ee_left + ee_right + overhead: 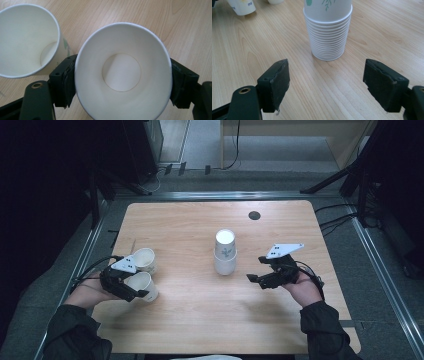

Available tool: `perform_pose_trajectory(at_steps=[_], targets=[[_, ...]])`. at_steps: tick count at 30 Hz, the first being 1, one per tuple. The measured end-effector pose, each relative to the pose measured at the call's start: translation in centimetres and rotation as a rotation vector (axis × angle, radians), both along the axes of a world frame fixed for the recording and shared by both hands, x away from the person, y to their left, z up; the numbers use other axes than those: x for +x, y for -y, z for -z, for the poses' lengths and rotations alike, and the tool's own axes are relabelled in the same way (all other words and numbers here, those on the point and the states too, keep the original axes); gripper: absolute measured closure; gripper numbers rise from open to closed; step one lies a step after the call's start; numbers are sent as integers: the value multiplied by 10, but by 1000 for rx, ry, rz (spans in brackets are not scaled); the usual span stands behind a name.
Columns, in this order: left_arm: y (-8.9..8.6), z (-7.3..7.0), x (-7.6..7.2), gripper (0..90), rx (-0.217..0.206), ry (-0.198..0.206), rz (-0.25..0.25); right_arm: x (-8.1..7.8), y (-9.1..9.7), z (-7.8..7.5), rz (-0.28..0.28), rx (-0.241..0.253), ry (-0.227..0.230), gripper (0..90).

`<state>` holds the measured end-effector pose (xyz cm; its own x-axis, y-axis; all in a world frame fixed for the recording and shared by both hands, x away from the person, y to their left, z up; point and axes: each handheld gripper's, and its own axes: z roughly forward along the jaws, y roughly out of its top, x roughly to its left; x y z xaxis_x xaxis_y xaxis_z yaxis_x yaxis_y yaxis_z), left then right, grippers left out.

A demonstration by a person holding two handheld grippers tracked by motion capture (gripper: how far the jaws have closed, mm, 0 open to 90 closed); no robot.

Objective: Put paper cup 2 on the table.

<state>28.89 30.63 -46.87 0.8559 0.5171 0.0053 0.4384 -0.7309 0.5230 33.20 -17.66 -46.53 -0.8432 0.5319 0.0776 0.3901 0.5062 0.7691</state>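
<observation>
Two loose paper cups sit at the lower left of the high view, on the wooden counter [200, 310]. The near cup [143, 285] sits between the jaws of the left hand-held gripper [131, 289]; the far cup [144, 259] stands just beside it, toward the upper left, mouth up.

Left gripper view: near cup [122, 72] is centre frame, mouth toward the camera, round bottom visible inside. Both black pads are against its wall, one on each side just below the rim. The rim looks slightly oval between them, so this reads as a grip on the cup. Far cup [26, 41] is at the upper left of that frame, open and empty, with a green print on its outer wall. Whether the two cups touch, can't tell.

Stack of cups [225, 252] stands upside down at the centre of the high view, well apart from both loose cups. In the right gripper view the stack [328, 32] is at top centre, many rims nested, green leaf print on the top cup.

Right hand-held gripper [256, 279] is at the lower right of the high view, grey plate on top, pointing toward the stack. Its jaws stand wide with nothing between them, only bare counter [322, 85]; the stack is ahead of the tips, not touched.
</observation>
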Motion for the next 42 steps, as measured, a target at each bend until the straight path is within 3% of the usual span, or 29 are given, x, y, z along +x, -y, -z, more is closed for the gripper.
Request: perform_pose_trajectory(at_steps=[22, 37, 42], targets=[[4, 9, 4, 194, 33, -26, -27, 0, 0, 0, -6, -4, -1, 214], [3, 12, 5, 165, 16, -61, -25, -1, 1, 0, -11, -5, 1, 214], [3, 9, 4, 148, -6, -68, -23, -1, 1, 0, -12, -2, 3, 214]])
